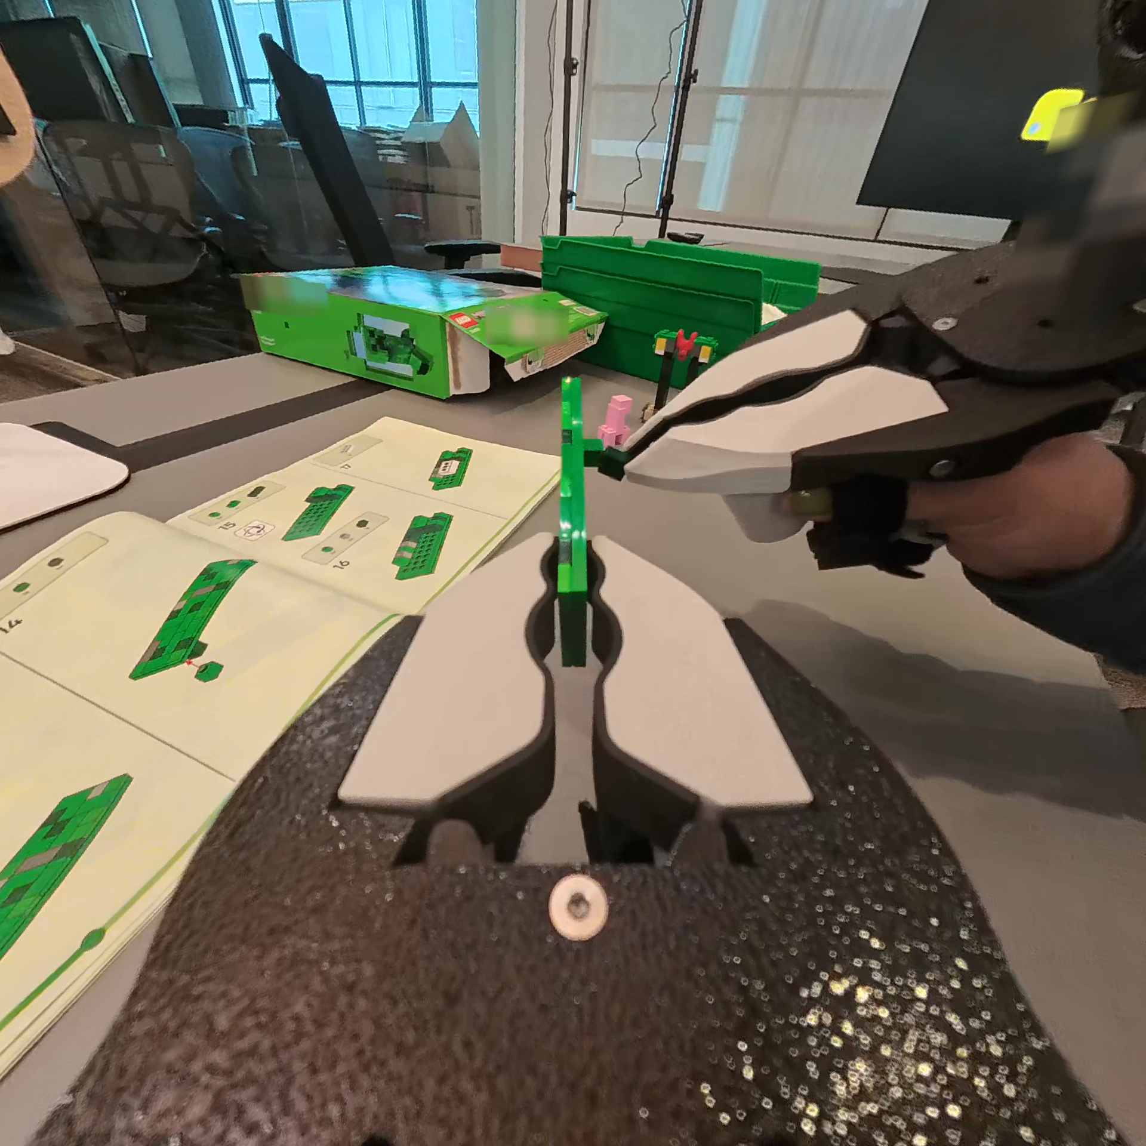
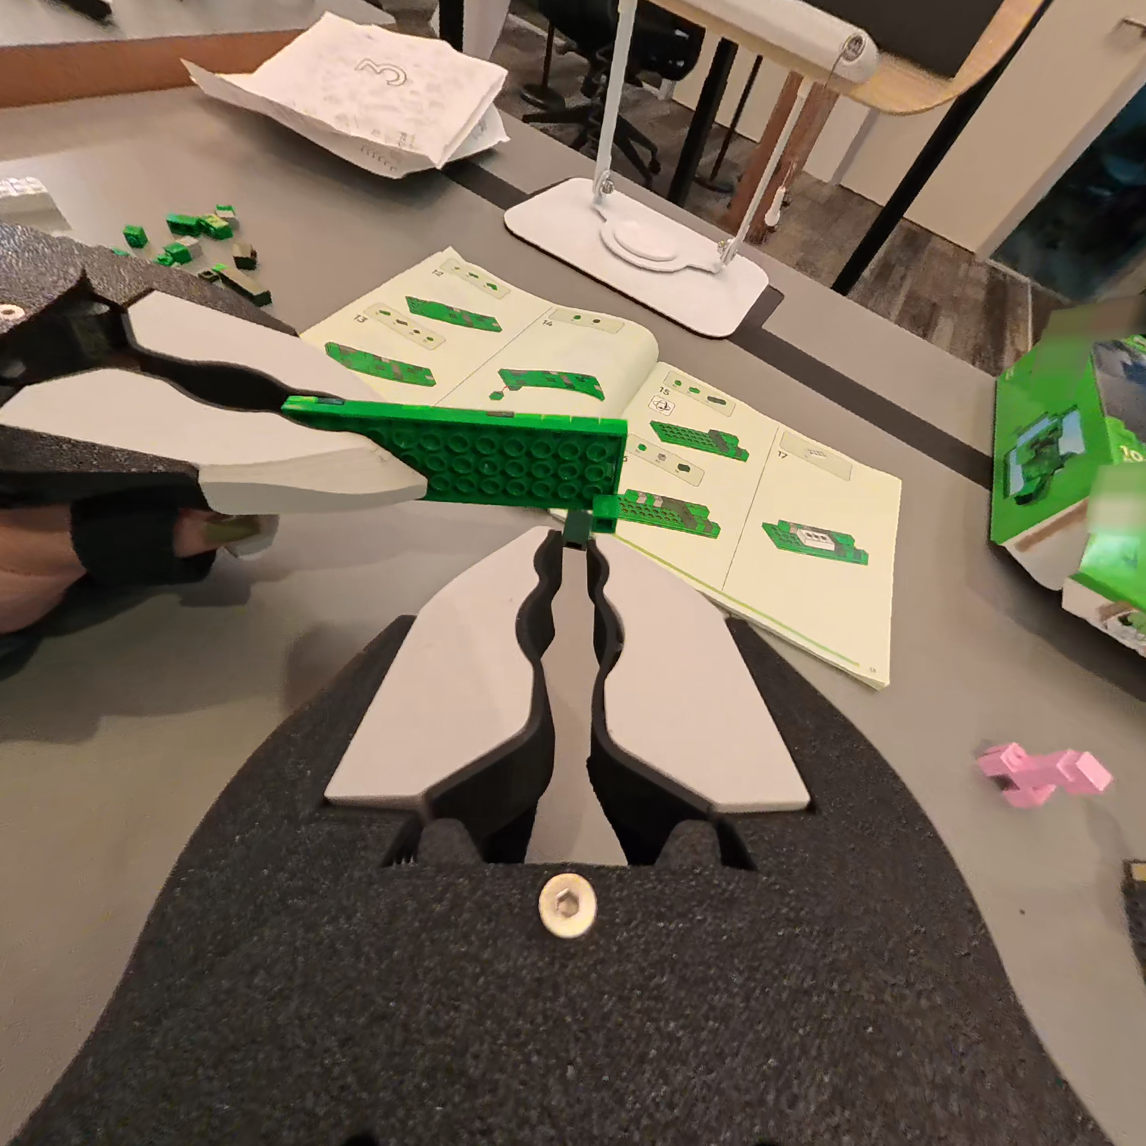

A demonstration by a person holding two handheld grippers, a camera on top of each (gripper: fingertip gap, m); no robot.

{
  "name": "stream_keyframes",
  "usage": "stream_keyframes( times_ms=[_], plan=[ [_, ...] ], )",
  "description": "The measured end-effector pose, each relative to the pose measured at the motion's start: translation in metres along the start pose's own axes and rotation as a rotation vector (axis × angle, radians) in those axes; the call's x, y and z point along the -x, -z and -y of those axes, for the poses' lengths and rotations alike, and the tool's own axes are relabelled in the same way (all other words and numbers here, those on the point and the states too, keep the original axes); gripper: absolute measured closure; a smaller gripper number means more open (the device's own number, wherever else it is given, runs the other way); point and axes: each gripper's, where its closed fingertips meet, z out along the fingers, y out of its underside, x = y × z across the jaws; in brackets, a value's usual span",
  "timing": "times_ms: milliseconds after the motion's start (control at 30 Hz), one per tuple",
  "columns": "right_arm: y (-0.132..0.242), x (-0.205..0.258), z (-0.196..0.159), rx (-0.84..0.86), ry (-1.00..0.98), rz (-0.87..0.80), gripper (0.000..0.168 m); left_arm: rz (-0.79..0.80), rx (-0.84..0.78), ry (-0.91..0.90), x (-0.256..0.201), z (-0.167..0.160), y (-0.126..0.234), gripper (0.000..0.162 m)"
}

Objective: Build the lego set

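My left gripper (image 1: 572,558) is shut on a long green lego plate (image 1: 572,496) and holds it on edge above the table. The plate also shows in the right wrist view (image 2: 496,456), underside studs facing the camera. My right gripper (image 2: 577,546) is shut on a small dark green brick (image 2: 578,528) and holds it against the plate's underside, beside a bright green brick (image 2: 604,515) stuck there. In the left wrist view the right gripper (image 1: 623,462) comes in from the right with the dark brick (image 1: 611,464) at its tips.
The open instruction booklet (image 2: 713,471) lies on the grey table (image 2: 310,620). Loose green bricks (image 2: 186,239) lie at far left, a pink figure (image 2: 1042,775) at right. The set's box (image 1: 397,335), a green bin (image 1: 670,297), a lamp base (image 2: 645,254) and paper bags (image 2: 372,93) stand around. Across from one pair of fingers to the other is roughly 5 cm. The pink figure (image 2: 1042,775) lies some 25 cm from my right tips, 30 cm from my left tips. It is also in sight in the left wrist view (image 1: 616,421).
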Motion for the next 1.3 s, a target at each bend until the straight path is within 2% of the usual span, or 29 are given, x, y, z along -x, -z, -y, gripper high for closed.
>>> stream_keyframes(
  times_ms=[33,500,800,1100,1300],
  plan=[
    [0.000,0.000,0.000,-0.001,-0.005,0.000,0.161,-0.004,-0.001,-0.002,-0.001,0.000,0.000,0.156],
    [-0.001,0.004,-0.003,0.022,0.050,0.001,0.161,0.010,0.005,-0.009,0.000,-0.001,0.000,0.156],
    [0.006,-0.006,-0.033,0.221,0.204,0.090,0.161,0.050,0.014,0.008,0.008,-0.002,0.002,0.156],
    [0.011,-0.010,-0.038,0.266,0.242,0.111,0.161,-0.066,0.022,-0.058,-0.015,-0.002,-0.003,0.156],
    [0.010,-0.005,-0.033,0.251,0.275,0.108,0.161,-0.062,0.081,-0.094,-0.018,-0.011,-0.007,0.156]
  ],
)
